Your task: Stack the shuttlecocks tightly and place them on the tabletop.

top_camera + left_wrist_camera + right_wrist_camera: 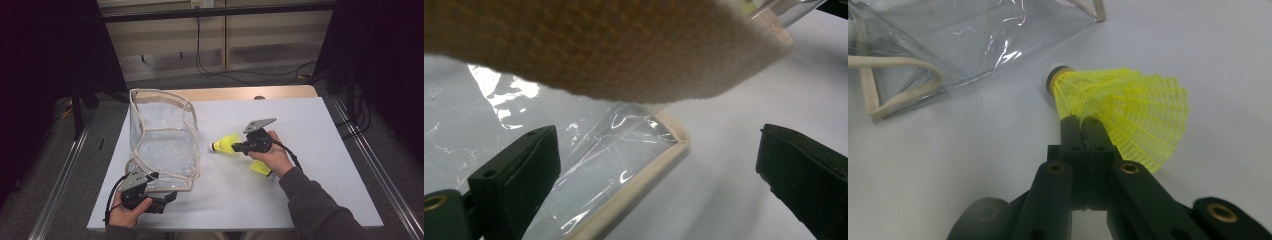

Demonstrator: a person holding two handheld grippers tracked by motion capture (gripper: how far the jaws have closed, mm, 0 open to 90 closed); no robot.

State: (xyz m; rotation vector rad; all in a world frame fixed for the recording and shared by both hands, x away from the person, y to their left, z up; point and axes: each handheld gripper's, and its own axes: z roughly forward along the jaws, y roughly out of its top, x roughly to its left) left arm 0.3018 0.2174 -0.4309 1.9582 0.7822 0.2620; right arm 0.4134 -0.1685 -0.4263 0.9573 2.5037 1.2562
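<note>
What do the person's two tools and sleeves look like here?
Both the left tool and the right tool are black, with two jaws. Each has a grey three-cornered plate on top and a black cable trailing back past the hand. The right tool's linkage has brass-coloured pivot pins. The right forearm wears a dark grey sleeve.

White table [310,130], wooden strip along far edge. Clear plastic bag [162,142] with beige trim stands on its left half, mouth open upward. Yellow shuttlecock [260,168] lies on surface near front right, well apart from bag, partly under a hand.
</note>
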